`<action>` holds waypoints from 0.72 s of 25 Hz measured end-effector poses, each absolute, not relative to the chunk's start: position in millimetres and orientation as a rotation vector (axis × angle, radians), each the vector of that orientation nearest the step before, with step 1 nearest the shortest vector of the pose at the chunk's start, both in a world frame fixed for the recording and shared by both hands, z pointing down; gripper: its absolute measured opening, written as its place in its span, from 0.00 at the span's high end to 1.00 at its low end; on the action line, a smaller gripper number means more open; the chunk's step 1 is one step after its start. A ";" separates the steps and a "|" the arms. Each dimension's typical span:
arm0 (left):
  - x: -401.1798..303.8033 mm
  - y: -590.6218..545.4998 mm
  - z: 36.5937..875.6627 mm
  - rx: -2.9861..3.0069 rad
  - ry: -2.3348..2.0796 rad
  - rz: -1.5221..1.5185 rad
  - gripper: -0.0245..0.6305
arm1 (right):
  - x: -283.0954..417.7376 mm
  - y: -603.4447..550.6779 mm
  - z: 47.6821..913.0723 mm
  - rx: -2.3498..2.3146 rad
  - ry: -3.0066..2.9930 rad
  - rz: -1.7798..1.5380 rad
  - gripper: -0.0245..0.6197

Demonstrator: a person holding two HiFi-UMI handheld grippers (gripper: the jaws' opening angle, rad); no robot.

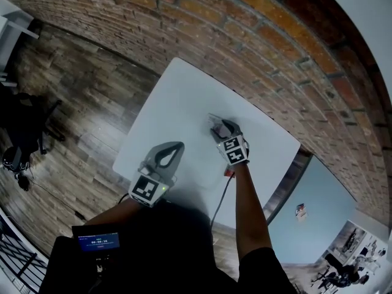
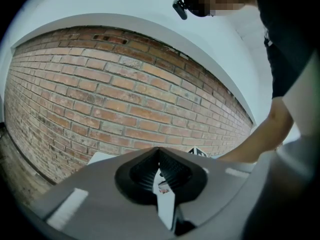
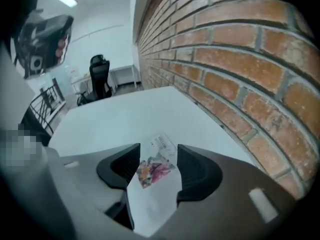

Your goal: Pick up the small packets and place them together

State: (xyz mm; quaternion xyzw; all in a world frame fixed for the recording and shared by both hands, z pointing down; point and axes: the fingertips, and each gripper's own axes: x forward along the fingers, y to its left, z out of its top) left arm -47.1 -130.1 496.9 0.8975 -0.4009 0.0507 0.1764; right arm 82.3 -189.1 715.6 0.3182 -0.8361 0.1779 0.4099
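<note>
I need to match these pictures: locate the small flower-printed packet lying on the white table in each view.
Head view: small flower-printed packet, faint, just ahead of the right gripper.
Left gripper view: absent; the left gripper is shut on a second white packet.
Right gripper view: packet low centre, on the white table between open jaws.
Shared landmark: the red brick wall.

My head view looks steeply down from overhead onto the white table (image 1: 184, 103), with the brick wall (image 1: 245, 35) beyond. Left gripper (image 1: 177, 146) view sits low and tilts up, facing the wall; only a table corner shows. Right gripper (image 1: 222, 125) view rides close over the tabletop, looking along the wall toward an office chair (image 3: 100, 79). All three share wall and table.
</note>
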 end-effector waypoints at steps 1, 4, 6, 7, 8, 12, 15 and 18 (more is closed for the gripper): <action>-45.8 -130.6 496.7 2.541 -1.132 0.140 0.96 | 82.7 -192.3 710.6 0.838 -2.137 0.483 0.60; -43.4 -129.0 499.0 2.542 -1.115 0.141 0.96 | 83.2 -187.1 720.7 0.817 -2.105 0.472 0.60; -44.3 -128.3 500.3 2.532 -1.115 0.137 0.96 | 81.6 -178.6 733.9 0.768 -2.051 0.432 0.60; -45.4 -128.8 499.9 2.531 -1.120 0.140 0.96 | 81.0 -176.0 737.5 0.761 -2.036 0.419 0.60; -46.7 -129.4 499.0 2.533 -1.127 0.147 0.96 | 80.6 -173.9 739.1 0.762 -2.029 0.412 0.60; -49.3 -128.2 496.4 2.522 -1.151 0.143 0.96 | 75.8 -152.1 739.7 0.695 -2.004 0.363 0.60; -46.4 -123.3 493.4 2.526 -1.151 0.130 0.96 | 70.0 -119.0 738.2 0.629 -2.000 0.318 0.60; -43.5 -119.0 489.3 2.531 -1.153 0.114 0.96 | 67.1 -80.3 737.7 0.621 -1.997 0.343 0.60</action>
